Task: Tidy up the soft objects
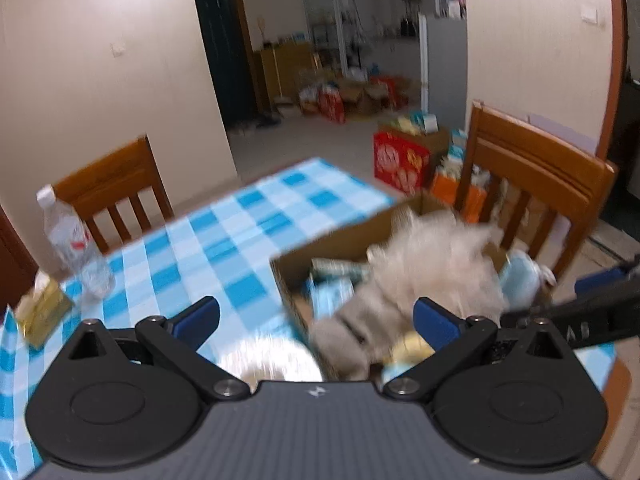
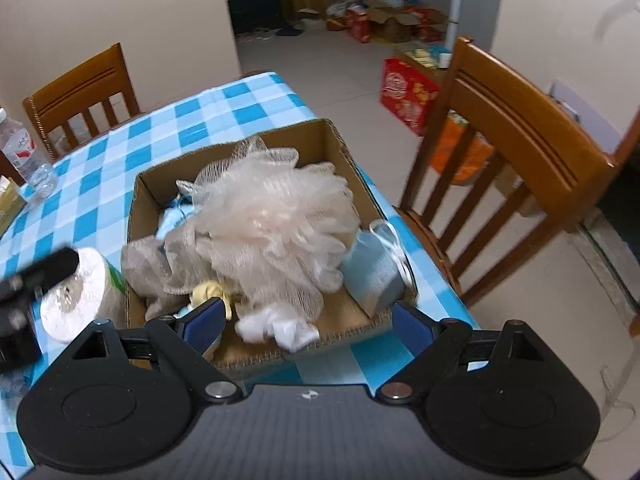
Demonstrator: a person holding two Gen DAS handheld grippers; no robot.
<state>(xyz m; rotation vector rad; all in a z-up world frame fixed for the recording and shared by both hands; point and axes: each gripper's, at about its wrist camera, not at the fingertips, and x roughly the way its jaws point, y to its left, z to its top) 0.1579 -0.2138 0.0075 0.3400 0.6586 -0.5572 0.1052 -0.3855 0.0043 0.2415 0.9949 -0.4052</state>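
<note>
Blue-checked table, wooden chairs beyond. Cardboard box near the right edge, heaped: peach mesh bath pouf on top, grey cloth over the left wall, blue knit piece against the right wall, white sock on the front lip, small yellow item beneath. Toilet roll just outside, touching the left wall. Right tongs spread, empty, at the front lip. Left tongs spread, empty, above the roll. Likely risks: overfull heap spilling; sock sliding off if nudged; roll toppling under an off-centre pinch.
</note>
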